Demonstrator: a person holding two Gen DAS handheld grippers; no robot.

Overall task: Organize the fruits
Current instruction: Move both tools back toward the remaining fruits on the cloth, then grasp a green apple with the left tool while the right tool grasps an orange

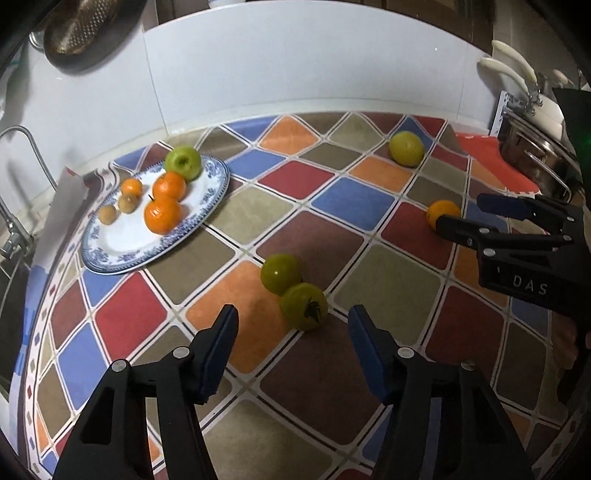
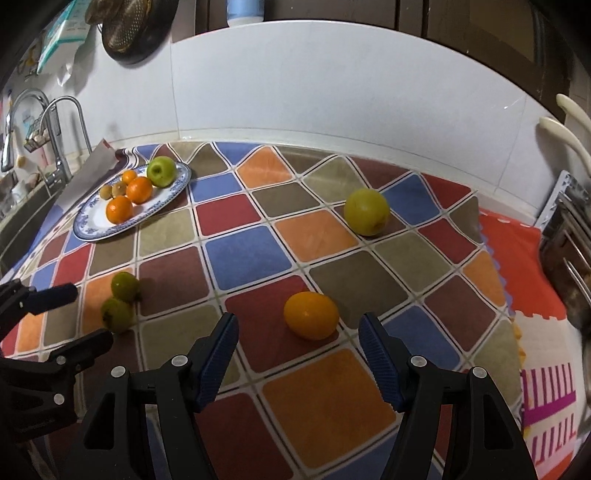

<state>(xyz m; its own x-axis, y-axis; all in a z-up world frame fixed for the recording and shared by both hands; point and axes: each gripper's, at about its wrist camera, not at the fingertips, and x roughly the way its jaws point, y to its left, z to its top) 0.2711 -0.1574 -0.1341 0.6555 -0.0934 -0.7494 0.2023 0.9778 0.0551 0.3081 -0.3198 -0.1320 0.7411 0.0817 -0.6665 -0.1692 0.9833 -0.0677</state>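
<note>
A blue-and-white plate (image 1: 125,236) (image 2: 94,218) at the back left holds a green apple (image 1: 183,162), oranges (image 1: 162,214) and small brown fruits (image 1: 127,203). Two green tomatoes (image 1: 280,273) (image 2: 125,286) touch each other on the chequered cloth. My left gripper (image 1: 291,314) (image 2: 91,312) is open, and the nearer tomato (image 1: 303,311) (image 2: 117,315) sits just past its fingertips, untouched. My right gripper (image 2: 299,319) (image 1: 460,212) is open too, its blue pads either side of a loose orange (image 2: 311,315) (image 1: 441,212) without pressing it. A yellow-green round fruit (image 1: 406,148) (image 2: 366,211) lies farther back.
A sink with a faucet (image 2: 55,147) borders the counter on the left. A steel pot (image 1: 535,155) and a rack stand at the right, beside a red mat (image 2: 517,258). A white tiled wall (image 2: 295,92) closes the back. A strainer (image 1: 77,33) hangs above.
</note>
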